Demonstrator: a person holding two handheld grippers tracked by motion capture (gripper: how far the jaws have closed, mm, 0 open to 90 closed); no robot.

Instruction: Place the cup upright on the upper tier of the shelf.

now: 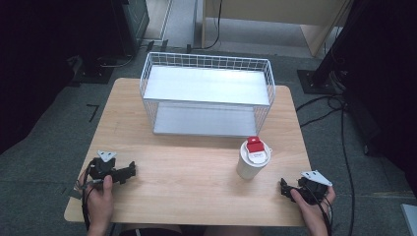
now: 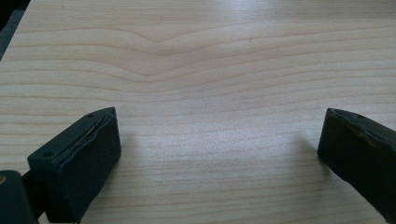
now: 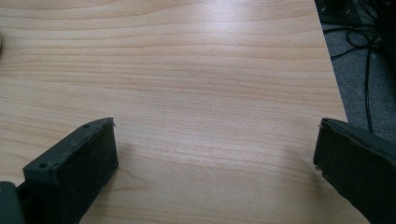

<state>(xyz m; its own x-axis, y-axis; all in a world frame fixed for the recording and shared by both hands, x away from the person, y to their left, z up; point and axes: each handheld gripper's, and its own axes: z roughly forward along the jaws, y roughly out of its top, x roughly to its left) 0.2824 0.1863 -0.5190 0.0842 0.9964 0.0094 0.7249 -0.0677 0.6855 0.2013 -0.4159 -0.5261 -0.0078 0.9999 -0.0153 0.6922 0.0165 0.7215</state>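
Gaping left tongs, right tongs, both empty

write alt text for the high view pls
A white lidded cup with a red label stands on a wooden table, in front of a white wire two-shelf rack. The left gripper and right gripper, both hand-held, rest near the table's front corners.

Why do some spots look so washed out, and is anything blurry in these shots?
In the high view, overhead light glares off the upper shelf of the white wire rack, and the room's edges fall nearly black. In the left gripper view, the table has a pale sheen at the top and the left claw looks soft. In the right gripper view, the right claw casts soft shadows on the wood.
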